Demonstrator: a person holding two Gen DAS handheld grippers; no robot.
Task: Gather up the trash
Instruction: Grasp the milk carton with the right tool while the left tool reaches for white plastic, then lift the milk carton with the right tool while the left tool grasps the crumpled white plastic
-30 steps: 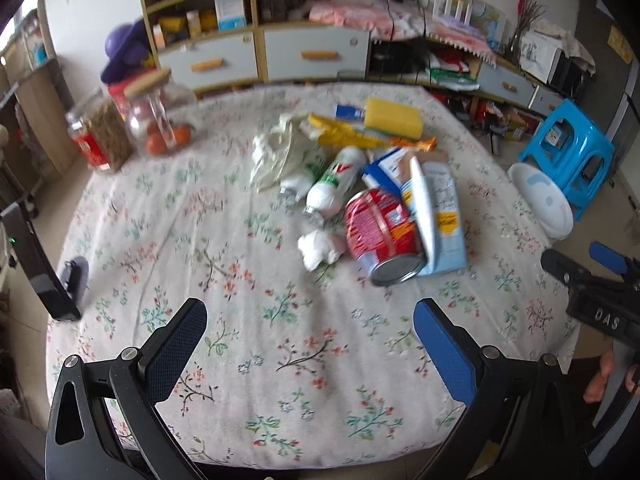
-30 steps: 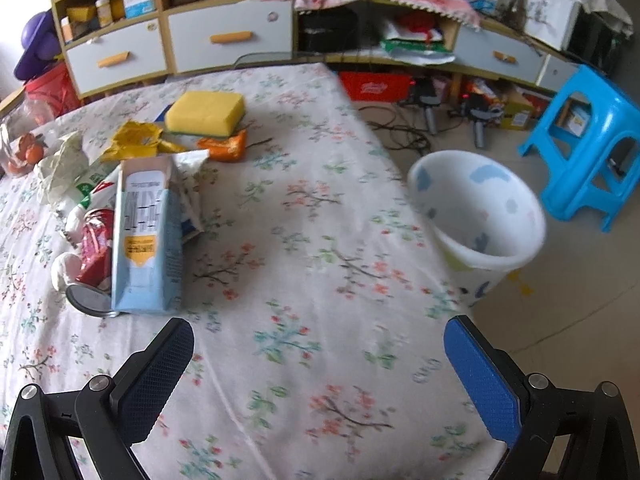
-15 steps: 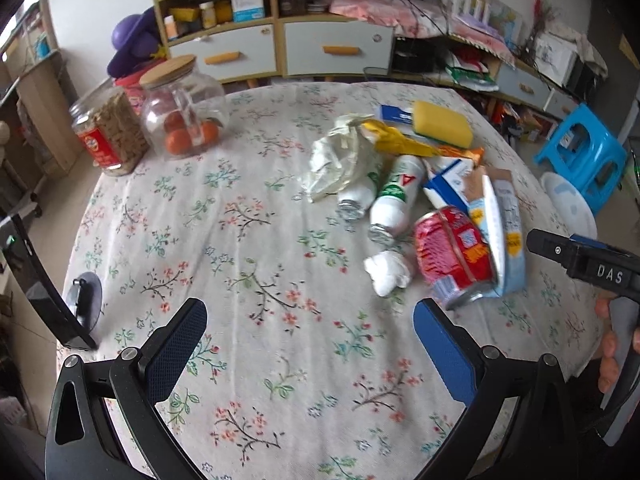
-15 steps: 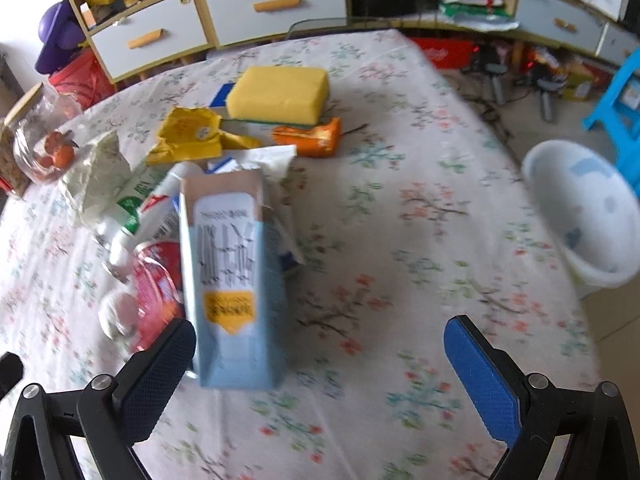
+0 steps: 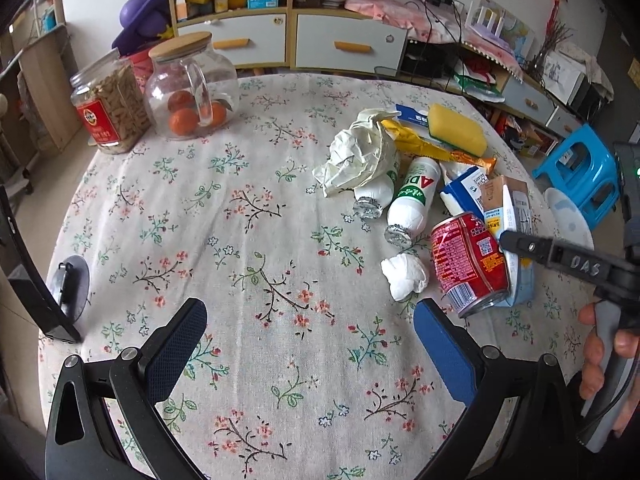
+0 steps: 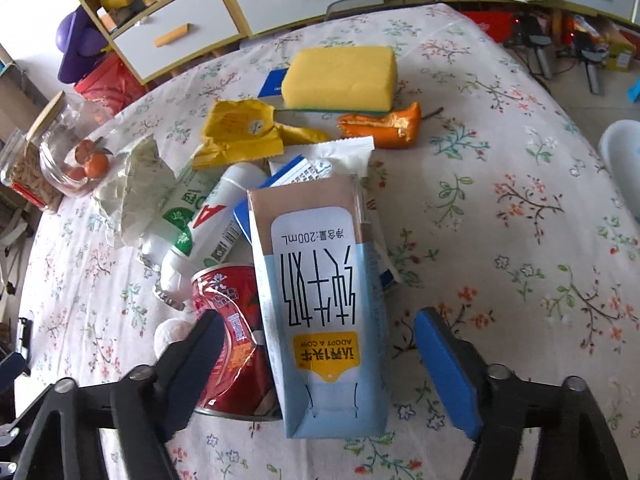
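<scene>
Right gripper point(image 6: 316, 364) straddles the blue milk carton point(image 6: 320, 300), which lies flat near the table's right edge with a red can point(image 6: 232, 340) touching its left side; jaws are closing, carton between them, pads not yet pressing on it. Left finger sits over the can, so the judgement here is that it could pinch the can along with the carton: better to drop the left pad into the seam between the two and squeeze across the carton's narrow faces. The carton looks light and crushable, so a gentle squeeze should do. Left gripper point(image 5: 304, 344) hangs wide open over bare tablecloth point(image 5: 248, 380) near the front edge, holding nothing, with a crumpled tissue point(image 5: 404, 276) just beyond its right pad. The white bin point(image 5: 568, 216) stands off the right edge, a short carry
</scene>
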